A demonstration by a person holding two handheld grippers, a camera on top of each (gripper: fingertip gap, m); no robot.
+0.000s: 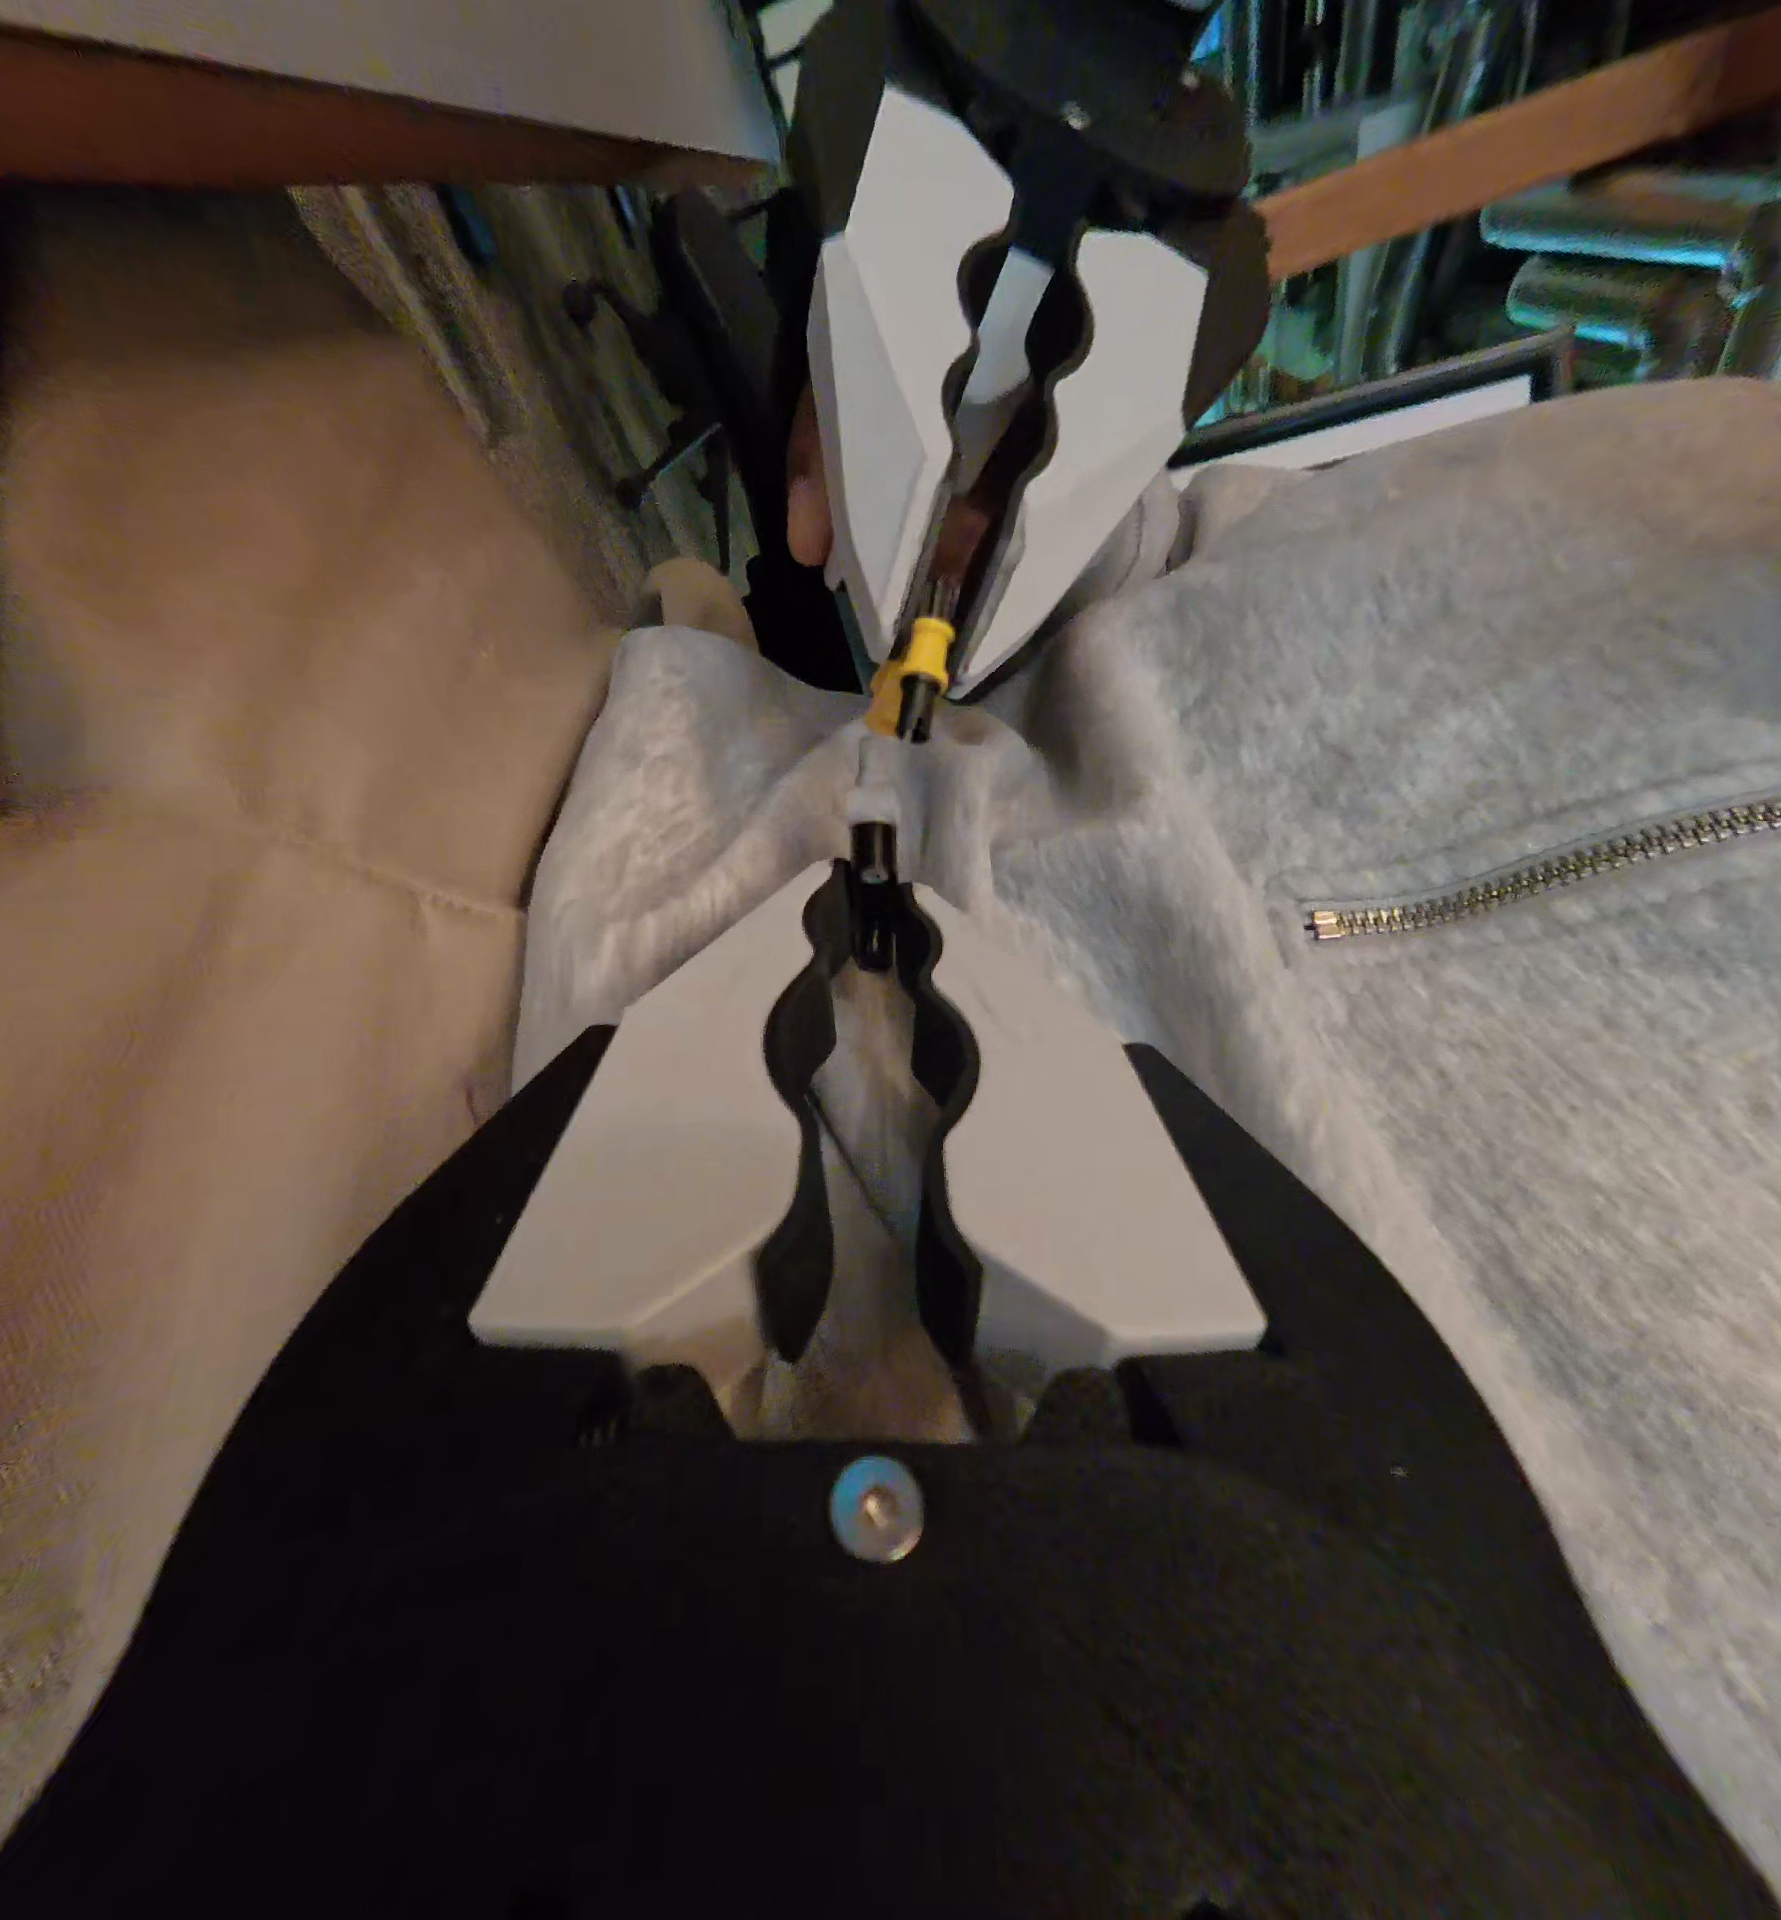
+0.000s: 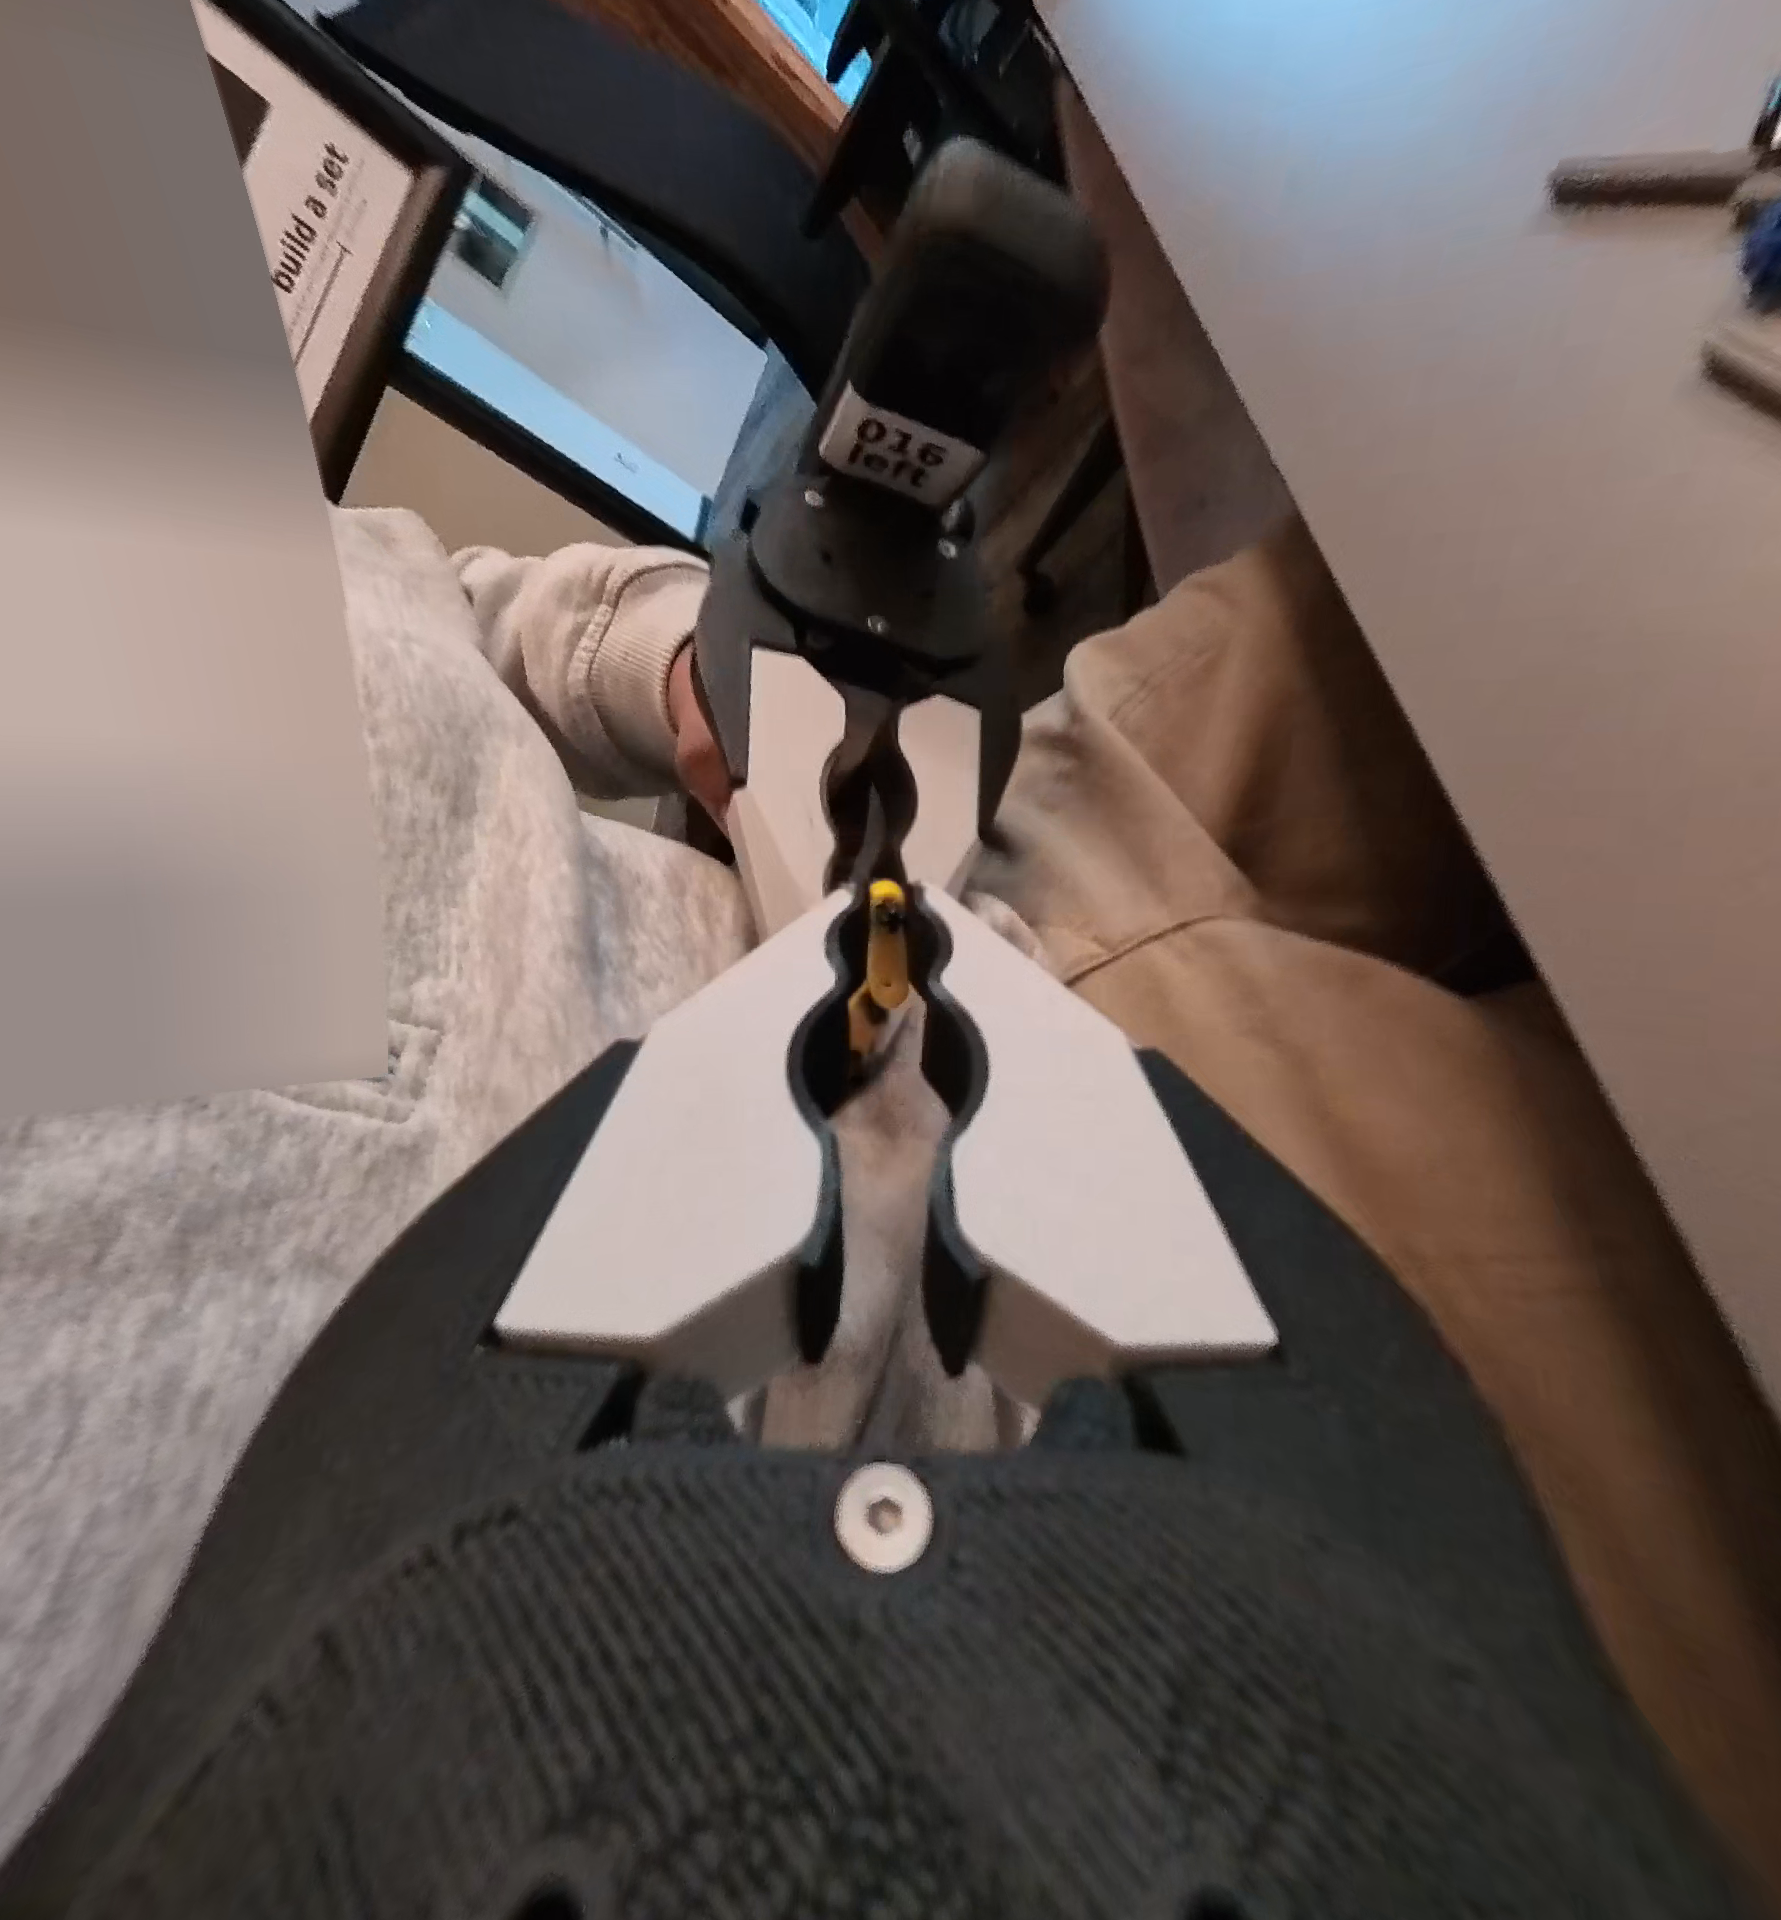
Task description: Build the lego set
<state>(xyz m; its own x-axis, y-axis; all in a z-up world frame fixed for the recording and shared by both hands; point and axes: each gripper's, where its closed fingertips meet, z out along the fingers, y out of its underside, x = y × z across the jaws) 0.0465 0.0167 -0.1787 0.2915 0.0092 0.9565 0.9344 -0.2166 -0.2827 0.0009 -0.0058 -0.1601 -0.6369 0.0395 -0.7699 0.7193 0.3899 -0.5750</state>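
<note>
My left gripper (image 1: 873, 914) is shut on a small black lego pin (image 1: 873, 883) with a light grey piece (image 1: 878, 790) on its far end. Facing it tip to tip, my right gripper (image 1: 925, 665) is shut on a yellow and black lego piece (image 1: 912, 675). The two pieces are almost in line, a short gap apart, held in the air above a person's lap. In the right wrist view my right gripper (image 2: 886, 935) holds the yellow piece (image 2: 884, 951), and the left gripper (image 2: 870, 831) stands just beyond it.
A grey fleece jacket (image 1: 1385, 779) with a metal zipper (image 1: 1551, 873) and beige trousers (image 1: 190, 831) lie below the grippers. A table's underside (image 2: 1488, 520) and its wooden edge (image 1: 294, 135) are close above. A framed sign (image 2: 335, 249) stands behind. My hands' fingertips stand some 5 cm from each other.
</note>
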